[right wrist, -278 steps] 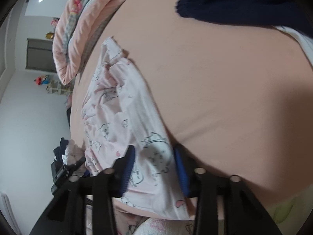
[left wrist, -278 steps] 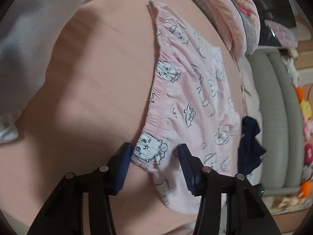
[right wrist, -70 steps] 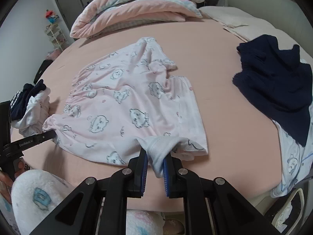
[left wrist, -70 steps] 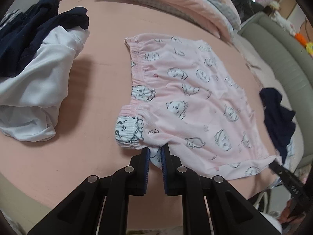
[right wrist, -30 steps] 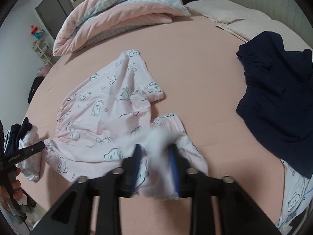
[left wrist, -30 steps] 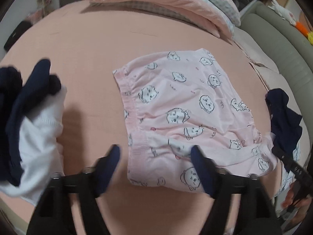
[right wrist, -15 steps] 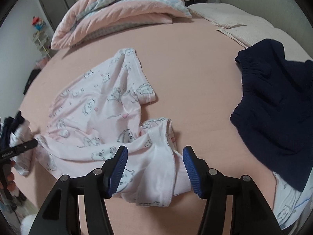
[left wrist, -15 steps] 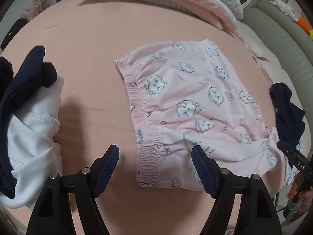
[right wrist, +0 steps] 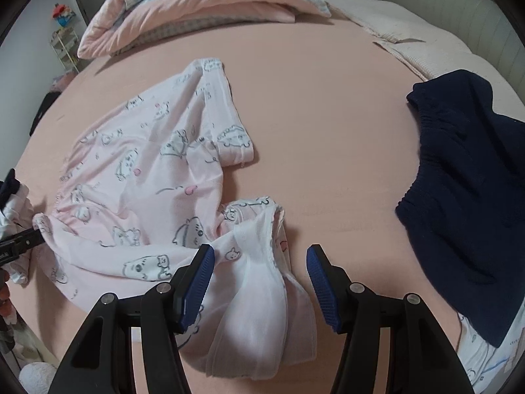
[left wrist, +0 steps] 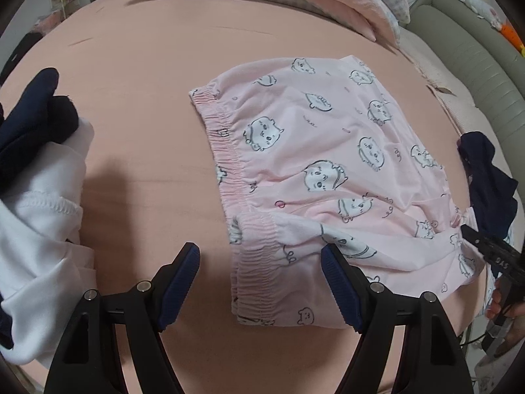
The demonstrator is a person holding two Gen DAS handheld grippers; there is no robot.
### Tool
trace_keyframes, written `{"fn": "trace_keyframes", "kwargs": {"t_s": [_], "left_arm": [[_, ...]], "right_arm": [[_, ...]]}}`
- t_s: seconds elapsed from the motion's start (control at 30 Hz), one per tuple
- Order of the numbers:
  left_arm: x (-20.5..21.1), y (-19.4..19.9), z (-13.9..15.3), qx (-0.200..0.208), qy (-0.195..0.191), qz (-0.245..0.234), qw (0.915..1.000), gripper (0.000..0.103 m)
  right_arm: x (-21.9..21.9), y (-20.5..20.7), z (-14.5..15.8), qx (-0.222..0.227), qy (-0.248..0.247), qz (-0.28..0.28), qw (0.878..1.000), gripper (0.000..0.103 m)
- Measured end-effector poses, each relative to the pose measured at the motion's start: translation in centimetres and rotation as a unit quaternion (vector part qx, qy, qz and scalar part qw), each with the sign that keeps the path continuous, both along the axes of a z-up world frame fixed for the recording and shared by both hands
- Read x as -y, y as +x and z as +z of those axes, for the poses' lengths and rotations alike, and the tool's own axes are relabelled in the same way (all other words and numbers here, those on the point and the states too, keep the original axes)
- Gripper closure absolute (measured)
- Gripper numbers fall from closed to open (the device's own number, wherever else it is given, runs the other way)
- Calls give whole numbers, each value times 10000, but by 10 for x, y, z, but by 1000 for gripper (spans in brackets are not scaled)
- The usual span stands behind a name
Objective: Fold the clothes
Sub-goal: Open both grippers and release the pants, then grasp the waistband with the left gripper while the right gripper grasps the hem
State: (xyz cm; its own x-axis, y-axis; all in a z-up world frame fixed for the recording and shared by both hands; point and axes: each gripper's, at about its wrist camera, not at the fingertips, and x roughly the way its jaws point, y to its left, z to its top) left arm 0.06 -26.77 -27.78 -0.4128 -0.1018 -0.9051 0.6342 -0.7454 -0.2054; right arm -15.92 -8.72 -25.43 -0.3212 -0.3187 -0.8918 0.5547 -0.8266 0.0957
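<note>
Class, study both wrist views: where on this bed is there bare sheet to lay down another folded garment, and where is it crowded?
Bare sheet lies between the pink printed shorts and the navy garment, and up to the folded quilt. A narrower strip separates the shorts from the white and navy pile. The near edge is crowded.

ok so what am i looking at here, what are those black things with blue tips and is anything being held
Those are two hand-held claws, one in each of a person's hands, each with a camera looking along its fingers. One picture is from the left claw, the other from the right claw. Both hover over pink printed shorts lying on a pink bed sheet. Both claws are open; nothing is held. The waistband lies between the left claw's fingers, a leg hem between the right's. Dark navy clothes and a white garment lie nearby.
</note>
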Motion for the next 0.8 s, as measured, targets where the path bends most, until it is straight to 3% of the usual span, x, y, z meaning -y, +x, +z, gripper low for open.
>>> {"fn": "trace_keyframes", "kwargs": {"t_s": [0.2,0.27,0.37,0.53,0.6,0.8], "left_arm": [[-1,-5,-2,-63,-176,-30,9998,29],[-1,-9,-4,-50,-160,-8,9999,42],[-5,-14,-7,-7,-156,-4,9999,54],[-17,-16,-5,119,-590,-44,9982,68],[-14,-12,-4,53,-528,134,9985,76],[0,8,4,-450,-66,790,9958,83]], "right_arm": [[11,0,-4,-156,191,216,9995,50],[16,2,-4,-228,251,322,9989,66],[22,4,-7,-275,398,454,9978,72],[23,11,-5,-456,481,463,9967,87],[21,12,-4,-496,463,409,9969,90],[9,14,9,-536,118,90,9985,91]]}}
